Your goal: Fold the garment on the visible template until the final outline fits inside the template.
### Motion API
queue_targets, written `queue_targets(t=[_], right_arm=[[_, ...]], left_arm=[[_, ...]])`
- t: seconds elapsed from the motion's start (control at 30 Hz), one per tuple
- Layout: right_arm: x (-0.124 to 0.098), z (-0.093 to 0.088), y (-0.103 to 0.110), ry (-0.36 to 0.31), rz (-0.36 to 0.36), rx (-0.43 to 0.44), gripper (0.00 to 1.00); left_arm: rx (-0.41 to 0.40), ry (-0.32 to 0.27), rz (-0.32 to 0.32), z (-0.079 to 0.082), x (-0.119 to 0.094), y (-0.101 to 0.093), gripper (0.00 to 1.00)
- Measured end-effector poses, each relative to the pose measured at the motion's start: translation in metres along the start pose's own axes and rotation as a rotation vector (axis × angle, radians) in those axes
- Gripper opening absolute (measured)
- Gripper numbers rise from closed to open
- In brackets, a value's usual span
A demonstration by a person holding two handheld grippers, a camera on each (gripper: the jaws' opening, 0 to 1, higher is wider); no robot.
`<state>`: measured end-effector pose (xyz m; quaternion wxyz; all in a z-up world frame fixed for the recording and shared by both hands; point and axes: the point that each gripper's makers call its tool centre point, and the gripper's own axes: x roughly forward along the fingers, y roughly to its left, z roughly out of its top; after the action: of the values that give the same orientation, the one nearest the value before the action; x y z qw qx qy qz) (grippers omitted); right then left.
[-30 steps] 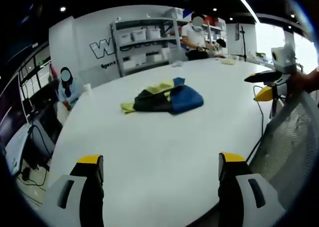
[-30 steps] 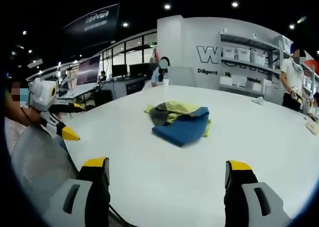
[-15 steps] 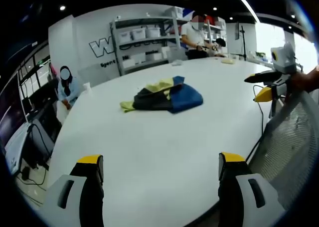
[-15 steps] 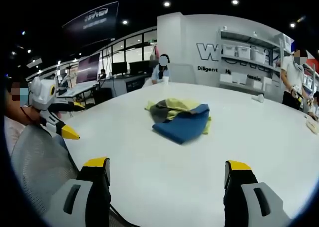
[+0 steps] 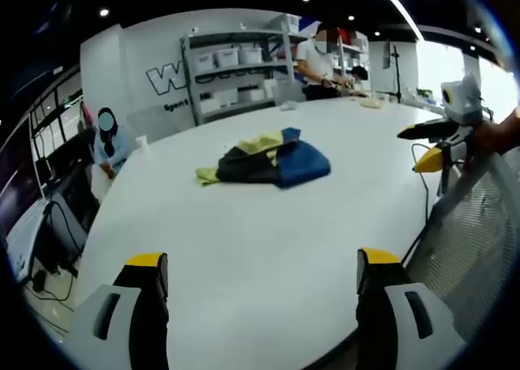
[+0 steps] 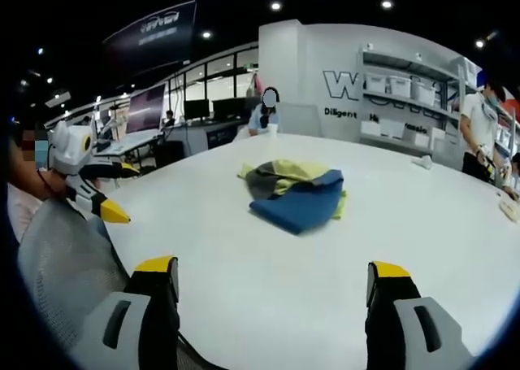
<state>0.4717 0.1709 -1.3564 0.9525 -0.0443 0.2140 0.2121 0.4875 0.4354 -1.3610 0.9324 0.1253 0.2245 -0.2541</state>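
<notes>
I work in an open-plan lab-office: white bench (image 5: 268, 248), shelves (image 5: 236, 69) of storage bins, wall lettering (image 6: 341, 85), monitors (image 6: 146, 110), ceiling spotlights, seated staff.

Big "W" and "Diligent" on the white wall (image 6: 325, 69).

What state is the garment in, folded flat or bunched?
Bunched. The garment lies in a loose crumpled heap on the white table, its blue, yellow and dark layers overlapping unevenly. Both grippers hang open, away from it.

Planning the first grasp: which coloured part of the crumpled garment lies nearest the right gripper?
The blue part: in the right gripper view it spills toward the right gripper, while the yellow-green and dark parts lie behind it.
</notes>
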Motion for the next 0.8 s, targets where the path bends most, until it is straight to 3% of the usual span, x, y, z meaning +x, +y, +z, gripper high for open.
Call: queue_targets(t=[0.53,0.7,0.8], right_arm=[[-0.0015,-0.0014,0.0004,0.007,-0.001,-0.022,0.95],[-0.002,-0.0021,-0.0023,0.013,-0.014,-0.022,0.95],[-0.0019,0.0002,-0.003,0.009,-0.02,-0.034,0.95]], left_arm=[[0.005,-0.001,-0.007,0.0002,0.0,0.0,0.98],[-0.043,0.011,-0.001,-0.003,0.0012,0.0086,0.99],[0.002,0.007,-0.001,-0.0004,0.0007,0.0046,0.99]])
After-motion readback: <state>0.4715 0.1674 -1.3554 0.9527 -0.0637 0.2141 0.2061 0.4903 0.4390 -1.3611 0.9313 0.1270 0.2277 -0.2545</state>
